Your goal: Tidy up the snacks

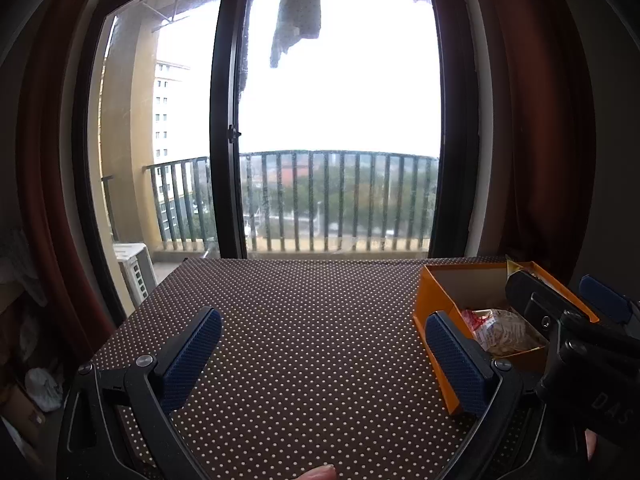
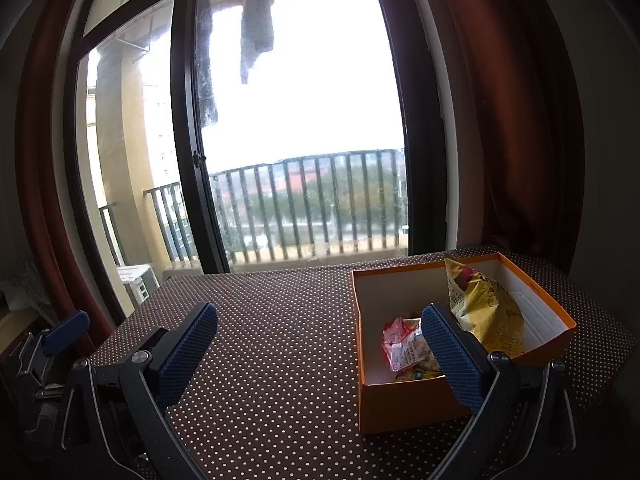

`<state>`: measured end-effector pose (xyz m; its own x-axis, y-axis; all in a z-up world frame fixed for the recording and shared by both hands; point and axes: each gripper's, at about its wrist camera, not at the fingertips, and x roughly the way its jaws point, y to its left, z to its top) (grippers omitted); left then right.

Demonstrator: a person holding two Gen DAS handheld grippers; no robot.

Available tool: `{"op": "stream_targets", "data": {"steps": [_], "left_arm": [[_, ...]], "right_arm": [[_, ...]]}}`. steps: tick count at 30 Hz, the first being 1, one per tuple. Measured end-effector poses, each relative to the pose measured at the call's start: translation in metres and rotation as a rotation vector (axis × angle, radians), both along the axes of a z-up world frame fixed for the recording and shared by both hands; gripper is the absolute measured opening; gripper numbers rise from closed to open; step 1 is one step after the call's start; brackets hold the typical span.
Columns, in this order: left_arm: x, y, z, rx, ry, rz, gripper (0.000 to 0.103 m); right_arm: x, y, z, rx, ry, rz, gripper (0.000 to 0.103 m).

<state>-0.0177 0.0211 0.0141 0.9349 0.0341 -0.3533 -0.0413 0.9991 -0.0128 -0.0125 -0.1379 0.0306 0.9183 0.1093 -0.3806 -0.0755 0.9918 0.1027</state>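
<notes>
Both claws spread wide and empty: the open orange cardboard box [image 2: 460, 396] holding the yellow crinkled snack bag [image 2: 486, 312] and red-white packet [image 2: 402, 340] lies forward-right on the dotted brown tablecloth [image 2: 280, 320], nearer right gripper [image 2: 320, 354] than left gripper [image 1: 324, 354].

Orange box [image 2: 416, 404] holds a yellow bag [image 2: 486, 312] (leaning upright) and red-white packets [image 2: 402, 344].

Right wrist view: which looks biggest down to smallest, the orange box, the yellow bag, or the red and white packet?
1. Orange box, clearly largest; it holds both.
2. Yellow bag.
3. Red and white packet, though a gripper finger hides part of it, so its full size is unsure.
</notes>
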Motion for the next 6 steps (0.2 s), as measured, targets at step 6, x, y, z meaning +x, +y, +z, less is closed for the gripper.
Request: {"op": "stream_targets", "data": {"steps": [6], "left_arm": [[0.0025,0.0003,-0.0018,-0.003,0.005,-0.008,0.102]], "right_arm": [[0.0022,-0.0009,-0.0009,0.007,0.007,-0.001,0.103]]}}
